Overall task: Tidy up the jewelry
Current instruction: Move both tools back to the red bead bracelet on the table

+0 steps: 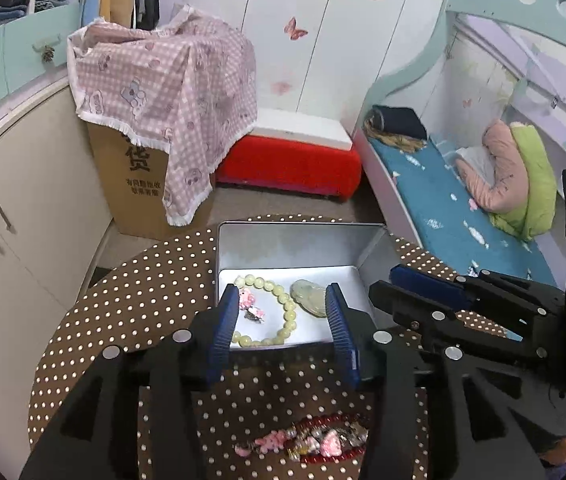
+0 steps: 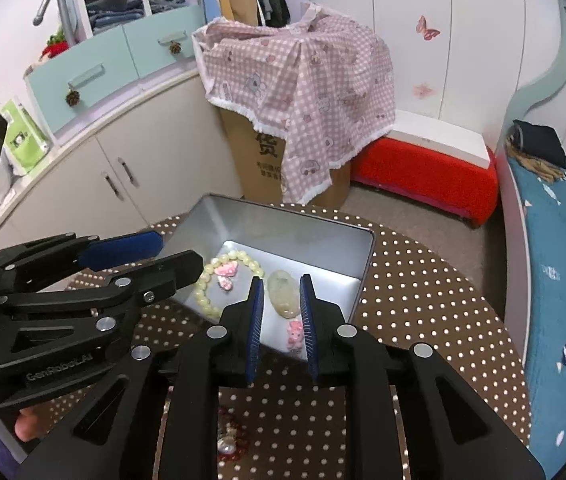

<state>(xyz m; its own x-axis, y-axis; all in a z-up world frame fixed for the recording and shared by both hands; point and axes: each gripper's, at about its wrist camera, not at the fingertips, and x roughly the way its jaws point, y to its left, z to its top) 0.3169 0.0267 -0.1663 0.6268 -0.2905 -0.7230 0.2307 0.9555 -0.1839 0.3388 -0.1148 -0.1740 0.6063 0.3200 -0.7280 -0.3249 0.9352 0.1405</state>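
Resting in the open metal tin point(image 1: 295, 248): pale yellow-green bead bracelet point(image 1: 283, 300), translucent jade-like pendant point(image 1: 309, 298), small pink charms point(image 1: 249, 300). Near side of tin, on the brown polka-dot tabletop point(image 1: 123, 300): dark red bead bracelet point(image 1: 323, 440) tangled with pink charms. Left hand-held gripper point(image 1: 283, 312) released, empty, over tin's near edge. Right hand-held gripper point(image 2: 281, 308) also spread, empty; "GenRoboAI" embossed on the left one's body. Tin's right tabletop margin bare.

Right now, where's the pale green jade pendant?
The pale green jade pendant lies inside the silver metal tin, right of the yellow-green bead bracelet.
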